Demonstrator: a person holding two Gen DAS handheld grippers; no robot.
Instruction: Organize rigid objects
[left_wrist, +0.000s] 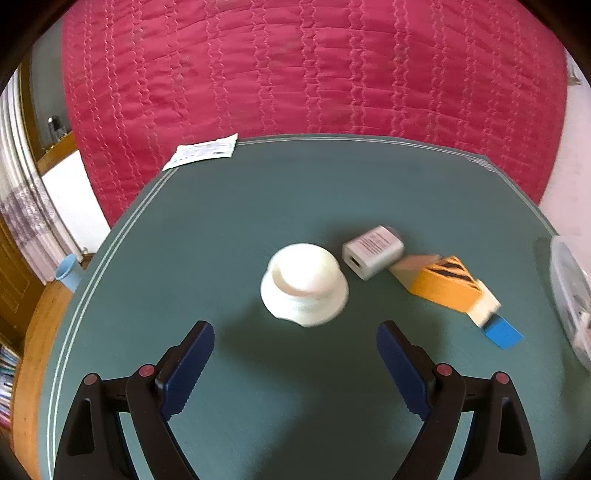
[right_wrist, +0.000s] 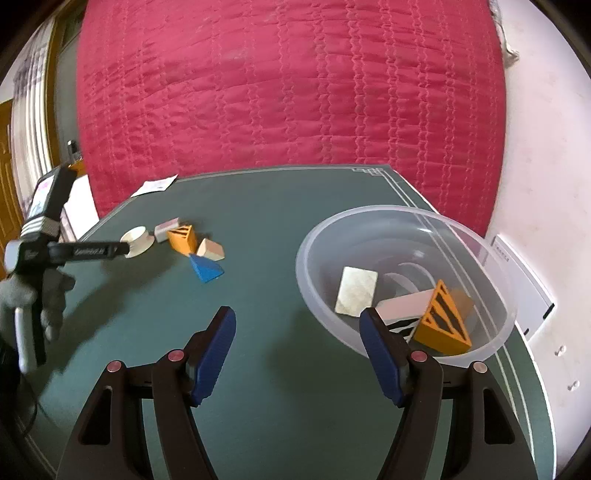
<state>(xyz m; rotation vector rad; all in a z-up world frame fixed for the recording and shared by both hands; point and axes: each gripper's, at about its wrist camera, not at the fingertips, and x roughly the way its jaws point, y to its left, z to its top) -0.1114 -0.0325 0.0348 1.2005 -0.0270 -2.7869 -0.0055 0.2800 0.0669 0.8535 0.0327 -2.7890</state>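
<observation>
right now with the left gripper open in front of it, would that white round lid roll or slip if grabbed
The white lid sits flat on the green mat on a wide flared base, so it probably won't roll or tip. Its smooth, rounded sides look hard and may slip between the pads. The left gripper stands wider than the lid, so it should fit.

Both tools look alike: the left gripper (left_wrist: 295, 345) and right gripper (right_wrist: 297, 332) each have two black plastic arms with triangular cut-outs, round red rivets at the joints and dark blue ribbed pads. From the right wrist, the person's left hand (right_wrist: 35, 299) wears a grey knitted glove.
</observation>
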